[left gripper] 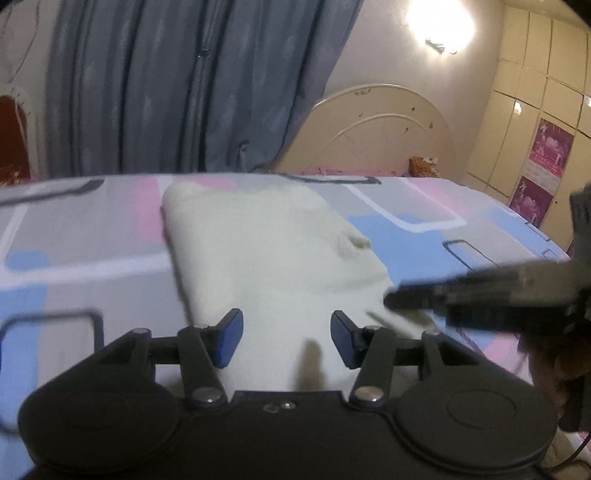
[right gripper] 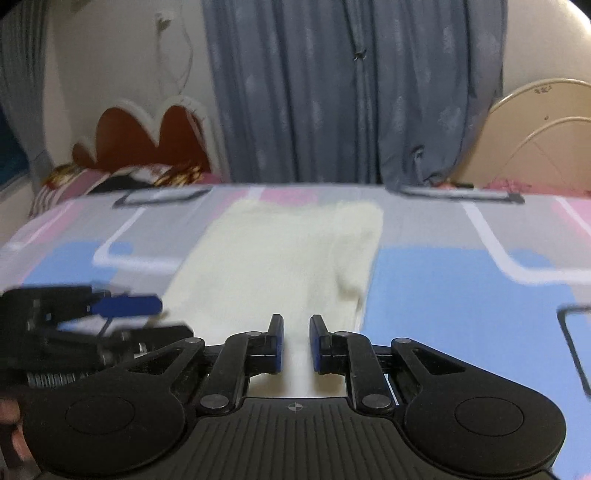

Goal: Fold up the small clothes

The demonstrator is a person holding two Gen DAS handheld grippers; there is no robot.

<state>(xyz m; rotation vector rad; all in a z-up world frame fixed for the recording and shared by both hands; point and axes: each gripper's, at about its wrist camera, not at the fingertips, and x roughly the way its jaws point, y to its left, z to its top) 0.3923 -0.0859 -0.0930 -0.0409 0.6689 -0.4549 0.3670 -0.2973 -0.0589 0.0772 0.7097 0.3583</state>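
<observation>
This is a bedroom in a home. A bedsheet (left gripper: 424, 236) patterned in pink, blue and grey covers the work surface. Behind it hang long blue-grey curtains (left gripper: 192, 85), and a cream arched headboard (left gripper: 384, 133) stands against the wall. Another headboard (right gripper: 147, 136), red and scalloped, shows to the left. Cream wardrobe doors (left gripper: 543, 85) carry pink posters (left gripper: 548, 147), under a lit wall lamp (left gripper: 439, 22).

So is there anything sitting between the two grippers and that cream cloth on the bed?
Nothing visible is in the way. The cream cloth lies flat on the patterned bedsheet, directly ahead of both the left gripper and the right gripper. Its near edge already runs under both, with no other item on or beside it.
</observation>
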